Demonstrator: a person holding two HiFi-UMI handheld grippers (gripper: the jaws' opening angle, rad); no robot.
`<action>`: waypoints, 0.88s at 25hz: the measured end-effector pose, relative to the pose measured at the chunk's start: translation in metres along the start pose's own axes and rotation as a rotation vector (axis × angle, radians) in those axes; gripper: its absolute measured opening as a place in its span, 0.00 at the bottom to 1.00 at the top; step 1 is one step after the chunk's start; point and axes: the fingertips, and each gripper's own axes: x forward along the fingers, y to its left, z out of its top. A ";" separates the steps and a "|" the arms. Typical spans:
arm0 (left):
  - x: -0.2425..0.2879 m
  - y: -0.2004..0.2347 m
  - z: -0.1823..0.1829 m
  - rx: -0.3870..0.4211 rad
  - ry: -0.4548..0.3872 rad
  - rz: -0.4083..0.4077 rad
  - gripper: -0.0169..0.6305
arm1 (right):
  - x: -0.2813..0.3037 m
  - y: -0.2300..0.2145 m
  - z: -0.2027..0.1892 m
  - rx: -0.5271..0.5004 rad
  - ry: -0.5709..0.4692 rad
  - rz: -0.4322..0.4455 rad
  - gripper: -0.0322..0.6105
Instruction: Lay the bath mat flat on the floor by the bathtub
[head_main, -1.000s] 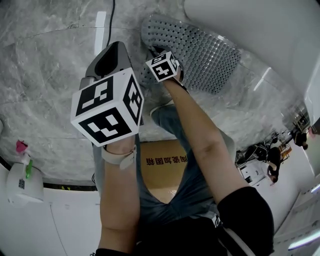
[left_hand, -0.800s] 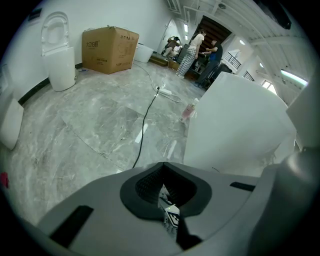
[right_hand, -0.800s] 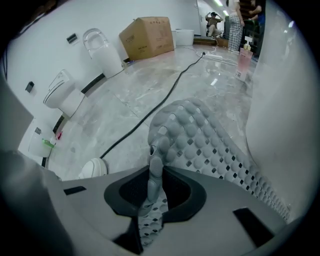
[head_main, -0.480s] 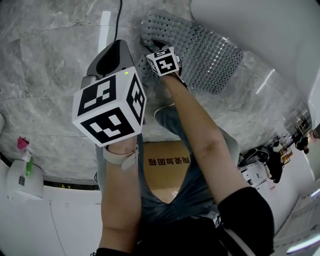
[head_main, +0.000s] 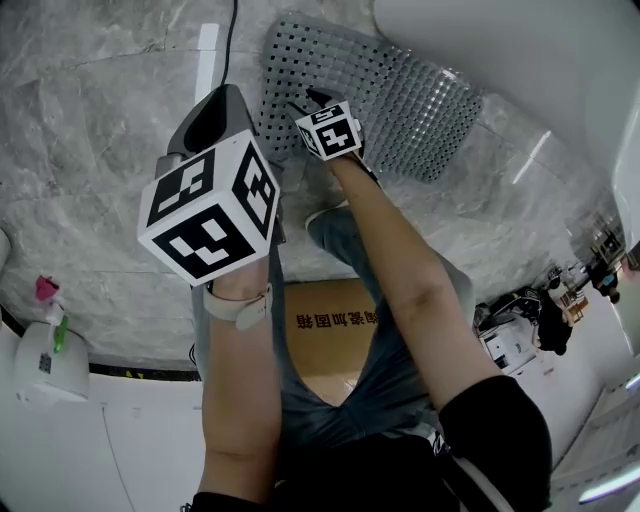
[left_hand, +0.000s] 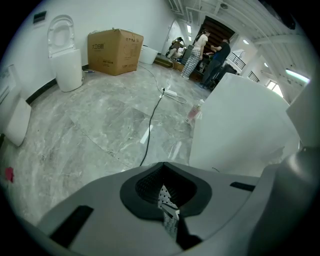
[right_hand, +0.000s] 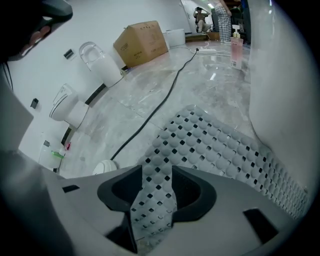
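grey bath mat (head_main: 400, 90) spread on the marble floor (head_main: 90, 150) just beside the bathtub (head_main: 520, 45), its near edge loose between the just-opening jaws of the right gripper (right_hand: 152, 197) (pads off it), a corner pinched in the closed left gripper (left_hand: 167, 205). lift the right clear of the holes, then press that corner flat before releasing.

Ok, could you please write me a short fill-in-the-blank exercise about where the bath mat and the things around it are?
1. The grey perforated bath mat lies spread on the marble ____.
2. One long edge of it runs along the white ____.
3. A black ____ trails across the marble, left of the mat in the head view.
4. The cardboard box stands near a white ____ with its lid up.
Missing words: floor, bathtub, cable, toilet.
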 end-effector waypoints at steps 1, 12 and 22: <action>-0.001 0.004 -0.001 -0.013 -0.005 0.015 0.05 | 0.000 0.001 -0.002 -0.017 0.007 0.005 0.36; -0.026 0.060 0.017 0.040 -0.018 0.090 0.05 | 0.037 0.050 0.027 -0.237 0.005 0.059 0.12; -0.038 0.113 0.013 -0.020 -0.020 0.122 0.05 | 0.075 0.048 0.017 -0.333 0.156 -0.056 0.20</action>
